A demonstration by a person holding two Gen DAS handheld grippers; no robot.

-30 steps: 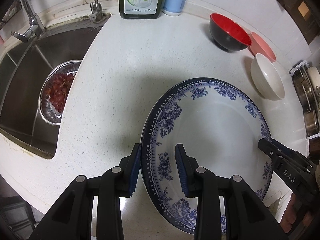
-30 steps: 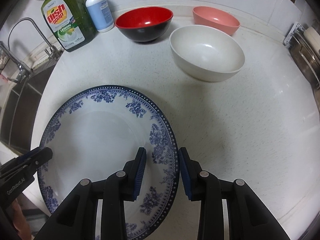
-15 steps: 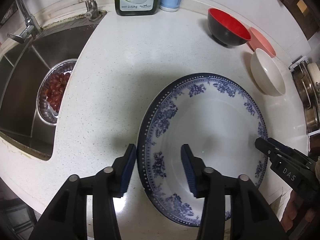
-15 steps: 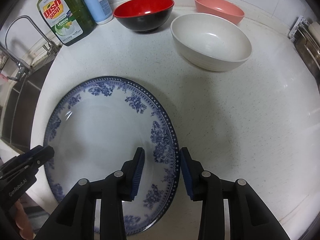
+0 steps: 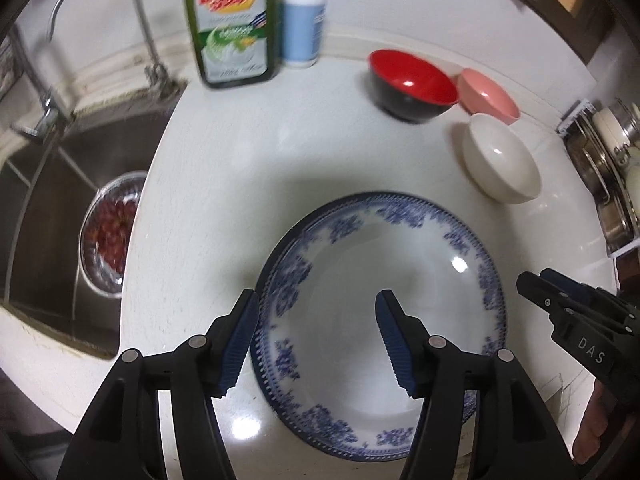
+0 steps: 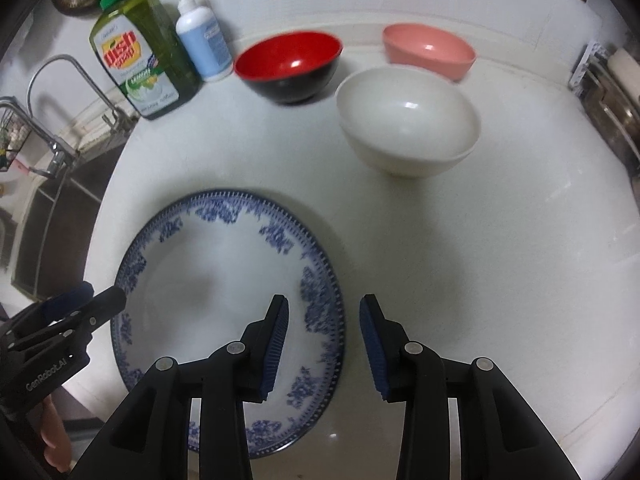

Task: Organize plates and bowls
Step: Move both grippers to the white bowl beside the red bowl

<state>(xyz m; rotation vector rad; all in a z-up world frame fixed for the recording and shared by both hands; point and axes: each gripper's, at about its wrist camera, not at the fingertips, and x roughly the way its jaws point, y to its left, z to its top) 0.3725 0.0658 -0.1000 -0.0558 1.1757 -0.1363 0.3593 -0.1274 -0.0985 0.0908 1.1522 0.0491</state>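
- Left gripper (image 5: 316, 336): matte blk plastic, two angled arms, lower centre of left wrist view.
- Blue ribbed pads (image 5: 240, 340) on inner faces of jaws.
- Round silver rivets at arm joints, two per side.
- Right gripper (image 6: 323, 344): same build – blk arms, blue ribbed pads, silver rivets.
- Right gripper at right edge of left view, white "DAS" lettering.
- Left gripper at lower left of right view, marked "GenRobot.AI", small screws.
- Bare fingers partly visible under each gripper body; no sleeve seen.

The right gripper (image 6: 323, 340) hangs with fingers apart over the right rim of the blue-patterned plate (image 6: 224, 280) on the white worktop (image 6: 460, 260). Beyond the plate stand a cream bowl (image 6: 408, 124), red-and-black bowl (image 6: 288, 66) and pink bowl (image 6: 428, 50).
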